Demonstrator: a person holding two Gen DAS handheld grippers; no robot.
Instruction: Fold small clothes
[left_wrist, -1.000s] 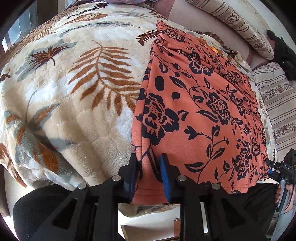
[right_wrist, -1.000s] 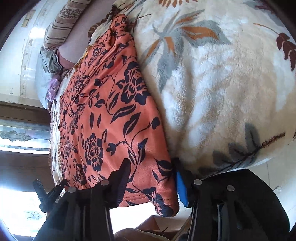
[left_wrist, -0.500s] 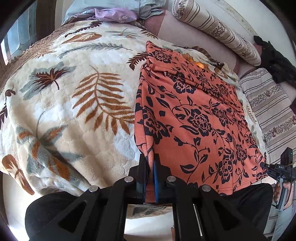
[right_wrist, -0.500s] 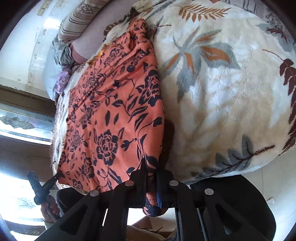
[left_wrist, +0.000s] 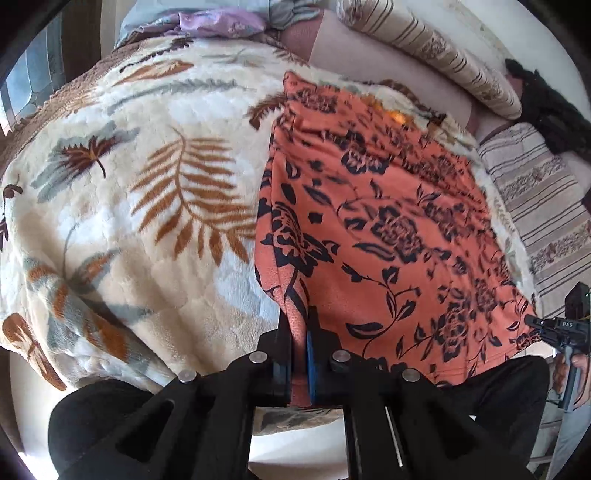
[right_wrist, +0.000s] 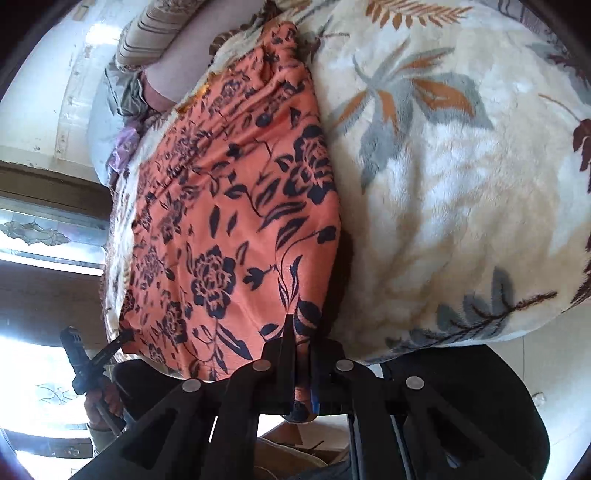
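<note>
An orange garment with a black floral print (left_wrist: 376, 229) is seen spread flat on a leaf-patterned plush blanket (left_wrist: 110, 206) covering a bed. Its near hem hangs at the bed's front edge. The left gripper (left_wrist: 298, 332) is clamped narrow on the hem's near left corner, cloth pinched between the jaws. The right gripper (right_wrist: 302, 339) is likewise closed tight on the near right corner, a fold of fabric caught between its fingers. In the left wrist view the right gripper is glimpsed at the far right end of the hem; in the right wrist view the left one is glimpsed at the opposite end. The garment's long axis is judged to run straight away from both claws, toward striped pillows (left_wrist: 436, 48) at the bed's far side. All free cloth lies ahead of the grip points, none behind. Neither hand is nearer: each holds one corner of the same edge. A fold is therefore judged to call for both corners being carried forward together, over the body of the cloth toward its far end, with the hem kept level between them.
</note>
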